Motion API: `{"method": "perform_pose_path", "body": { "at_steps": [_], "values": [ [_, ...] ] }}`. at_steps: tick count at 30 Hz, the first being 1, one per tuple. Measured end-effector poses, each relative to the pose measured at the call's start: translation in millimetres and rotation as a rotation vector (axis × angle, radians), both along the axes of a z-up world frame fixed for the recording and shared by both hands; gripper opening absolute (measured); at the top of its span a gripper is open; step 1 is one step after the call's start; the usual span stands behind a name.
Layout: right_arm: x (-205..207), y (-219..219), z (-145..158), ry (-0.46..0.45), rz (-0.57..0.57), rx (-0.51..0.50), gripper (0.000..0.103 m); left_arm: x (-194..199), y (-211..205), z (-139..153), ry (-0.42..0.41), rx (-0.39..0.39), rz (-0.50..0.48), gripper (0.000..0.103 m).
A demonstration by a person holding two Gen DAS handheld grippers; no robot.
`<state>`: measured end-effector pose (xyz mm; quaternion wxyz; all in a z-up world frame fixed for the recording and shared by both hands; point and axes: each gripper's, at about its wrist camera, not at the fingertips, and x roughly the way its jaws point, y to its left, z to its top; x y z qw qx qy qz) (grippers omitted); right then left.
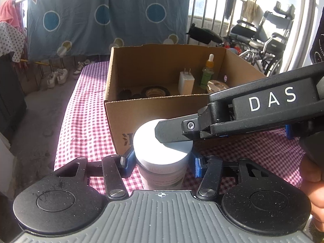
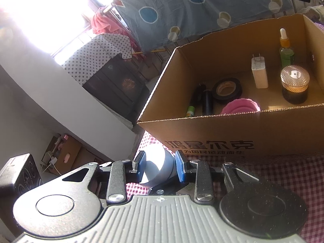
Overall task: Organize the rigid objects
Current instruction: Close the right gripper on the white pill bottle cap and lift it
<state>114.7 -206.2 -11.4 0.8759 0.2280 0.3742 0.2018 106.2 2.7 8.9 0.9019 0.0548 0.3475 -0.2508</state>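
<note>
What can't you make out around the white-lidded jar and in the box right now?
- Jar: label print blurred in the left wrist view; its base hidden behind the left gripper body.
- Right gripper: pads flank the lid; contact unclear, the lid glares.
- Cardboard box: the front wall hides the floor beneath the pink round item.
- Dark tube and green-capped item: shaded, too small to identify.

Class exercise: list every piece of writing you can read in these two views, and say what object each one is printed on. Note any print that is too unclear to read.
"DAS": white letters on the right gripper.
"鸿星尔克": large dark characters on the front of the cardboard box.
Smaller line beneath it on the box: too blurred to read reliably.
Label on the white-lidded jar: unreadable.
Print on the white charger: too small.
</note>
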Motion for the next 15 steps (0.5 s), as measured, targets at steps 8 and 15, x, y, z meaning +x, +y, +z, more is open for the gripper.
{"method": "perform_pose_path", "body": {
  "at_steps": [8,15],
  "values": [
    [-22,-23,-1,0.002,-0.054,0.017,0.034,-10,-23,3,-0.008,0.01,-0.051,0.053],
    [-32,-38,-1,-0.003,-0.083,0.017,0.035,-13,-36,3,-0.014,0.014,-0.08,0.053]
  ]
}}
